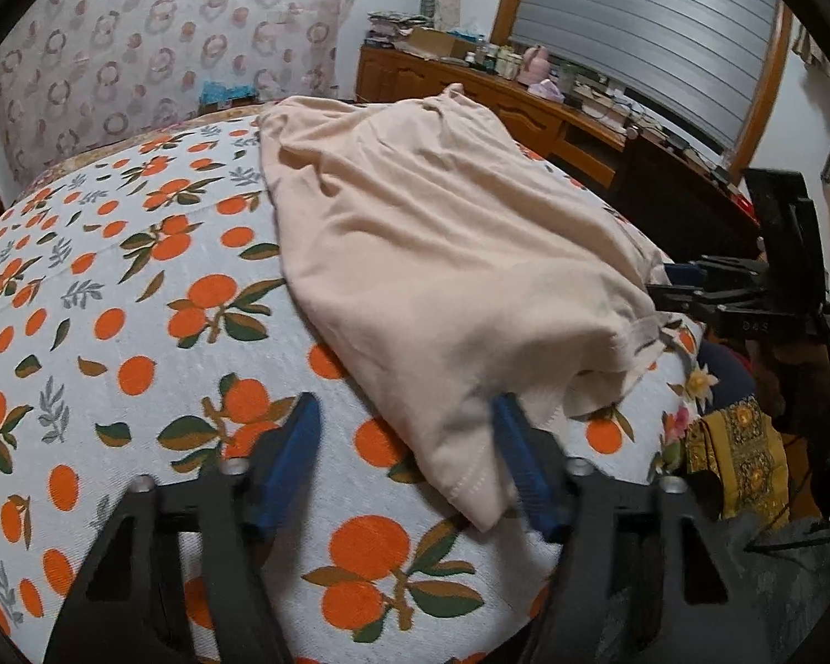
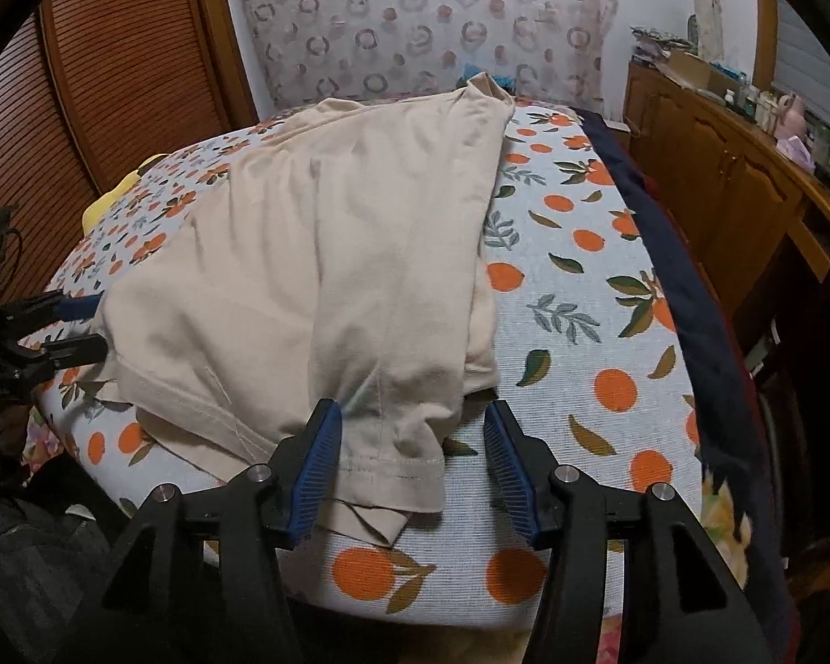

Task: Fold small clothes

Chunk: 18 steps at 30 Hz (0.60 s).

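Beige garment (image 2: 304,254) folded, creased, on orange-print cover (image 1: 138,288), left tool (image 1: 406,437) and right tool (image 2: 412,442) gaping, gripping nothing

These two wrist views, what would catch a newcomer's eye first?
Probably the beige garment, lying rumpled across the middle of the orange-print cover. Next, the blue-padded grippers at its near edge: the right gripper stands open astride a hemmed corner, and the left gripper is open beside another corner.
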Each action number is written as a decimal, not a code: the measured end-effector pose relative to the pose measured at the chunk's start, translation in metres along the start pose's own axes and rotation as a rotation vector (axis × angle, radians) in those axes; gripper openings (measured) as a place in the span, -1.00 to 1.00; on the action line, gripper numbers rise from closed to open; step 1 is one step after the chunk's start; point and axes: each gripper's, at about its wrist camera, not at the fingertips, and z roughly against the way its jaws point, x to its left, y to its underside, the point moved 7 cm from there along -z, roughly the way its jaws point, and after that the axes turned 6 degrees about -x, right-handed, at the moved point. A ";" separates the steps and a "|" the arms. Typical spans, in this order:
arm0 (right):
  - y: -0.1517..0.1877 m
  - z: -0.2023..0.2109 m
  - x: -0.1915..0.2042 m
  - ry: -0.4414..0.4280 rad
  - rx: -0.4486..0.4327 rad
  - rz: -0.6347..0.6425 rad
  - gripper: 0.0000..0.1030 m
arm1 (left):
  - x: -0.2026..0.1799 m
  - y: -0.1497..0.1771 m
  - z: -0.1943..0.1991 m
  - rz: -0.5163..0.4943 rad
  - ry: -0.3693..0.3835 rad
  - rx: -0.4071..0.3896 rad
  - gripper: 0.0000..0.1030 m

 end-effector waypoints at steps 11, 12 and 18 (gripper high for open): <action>0.004 0.000 0.021 -0.093 -0.009 0.037 -0.83 | -0.009 -0.004 0.003 0.020 0.099 0.011 -0.93; 0.004 0.001 0.020 -0.099 -0.019 0.031 -0.84 | -0.010 -0.009 0.006 0.019 0.096 -0.005 -0.93; -0.028 0.035 0.002 -0.071 -0.229 -0.036 -0.87 | -0.002 -0.063 0.037 0.053 0.109 -0.143 -0.93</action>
